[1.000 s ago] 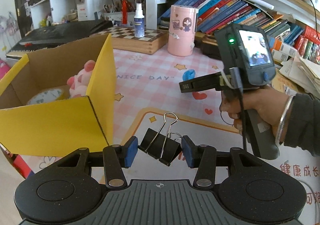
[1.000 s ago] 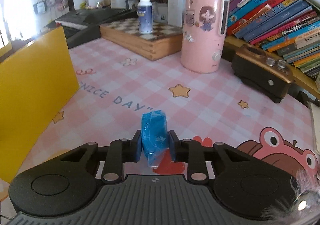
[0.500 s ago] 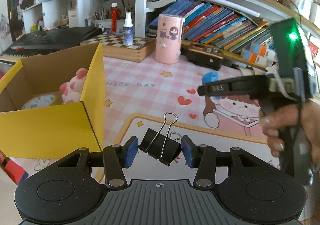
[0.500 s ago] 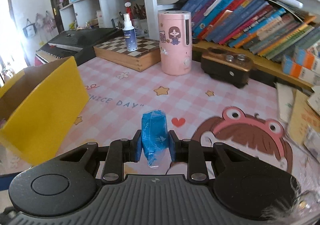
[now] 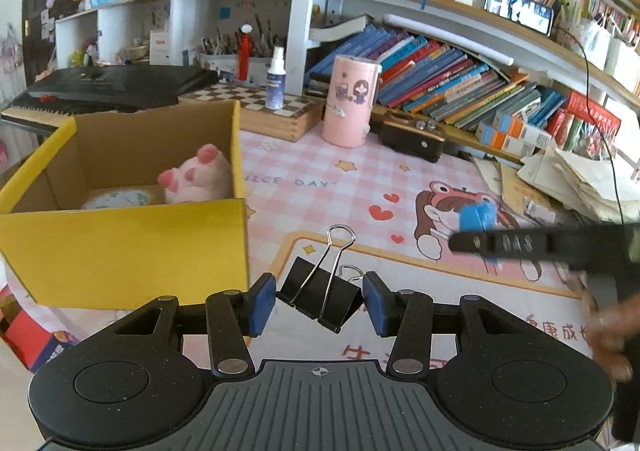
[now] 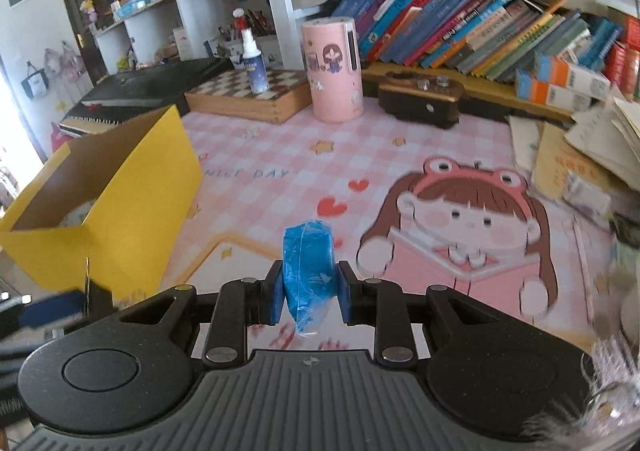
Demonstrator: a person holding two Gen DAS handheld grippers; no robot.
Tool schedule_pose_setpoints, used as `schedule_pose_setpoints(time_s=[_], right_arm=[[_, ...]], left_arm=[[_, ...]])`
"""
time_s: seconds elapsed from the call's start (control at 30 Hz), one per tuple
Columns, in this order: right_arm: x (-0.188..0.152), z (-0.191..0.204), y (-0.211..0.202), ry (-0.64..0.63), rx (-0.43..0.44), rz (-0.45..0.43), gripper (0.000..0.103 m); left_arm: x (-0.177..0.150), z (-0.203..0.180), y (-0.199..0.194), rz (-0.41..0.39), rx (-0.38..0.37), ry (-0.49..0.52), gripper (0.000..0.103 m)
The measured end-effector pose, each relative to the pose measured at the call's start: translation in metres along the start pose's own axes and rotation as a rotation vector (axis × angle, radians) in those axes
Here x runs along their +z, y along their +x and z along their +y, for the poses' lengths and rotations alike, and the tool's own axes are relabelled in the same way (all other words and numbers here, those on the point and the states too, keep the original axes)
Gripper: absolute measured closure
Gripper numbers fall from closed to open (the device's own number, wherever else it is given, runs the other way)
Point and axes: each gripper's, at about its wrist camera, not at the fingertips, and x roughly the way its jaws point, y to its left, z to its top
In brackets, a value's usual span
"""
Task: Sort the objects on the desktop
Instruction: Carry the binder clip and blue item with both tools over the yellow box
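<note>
Bookshelves crammed with slanted books back a cluttered study corner, and below them the tabletop wears a pink checked mat printed with a cartoon girl in a frog hat. A pink cylindrical canister stands at the rear beside a wooden chessboard box that carries a small spray bottle.

The left tool is clamped on a black binder clip, its blue pads pressing the clip's body from both sides while the wire handles stick up and forward. The right tool is closed on a blue plastic-wrapped roll, which stands upright between its pads.

Compared with a second ago, both tools have lifted and drawn back from the mat: more of the tabletop and shelves now shows in each view, and the right tool, which hung close over the pink checks near the canister, now looks down on the cartoon girl from higher up. The grips have not changed; clip and roll sit as before between the pads. In the left view the right tool appears at the right edge, blurred by motion, the blue roll at its tip.

The yellow cardboard box sits open on the left, already holding a pink plush toy and what looks like a roll of tape. With both items picked and raised, the carry toward that box seems to be under way, and the left tool is nearer to it.
</note>
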Motion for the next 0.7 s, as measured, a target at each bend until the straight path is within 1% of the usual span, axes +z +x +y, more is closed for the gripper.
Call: schedule_pose_setpoints(time_s=[0.2,0.37,0.5,0.7], right_arm=[[-0.027,0.028,-0.019,0.019,-0.028,0.036,0.079],[-0.044,0.062,-0.033,0.001,-0.034,0.049,0.079],[-0.058,0.089,-0.042,-0.032,-0.028,0.061,0.079],[-0.081,0.123,-0.053,-0.043,-0.01,0.085,0.079]], left_arm=[[-0.008,0.026,-0.021,-0.019,-0.004,-0.009,0.057],[-0.019,0.045,-0.035,0.01,0.018,-0.019,0.057],[-0.029,0.062,-0.049,0.015,0.015,-0.03,0.057],[-0.047,0.086,-0.071,0.026,0.018,-0.029,0.057]])
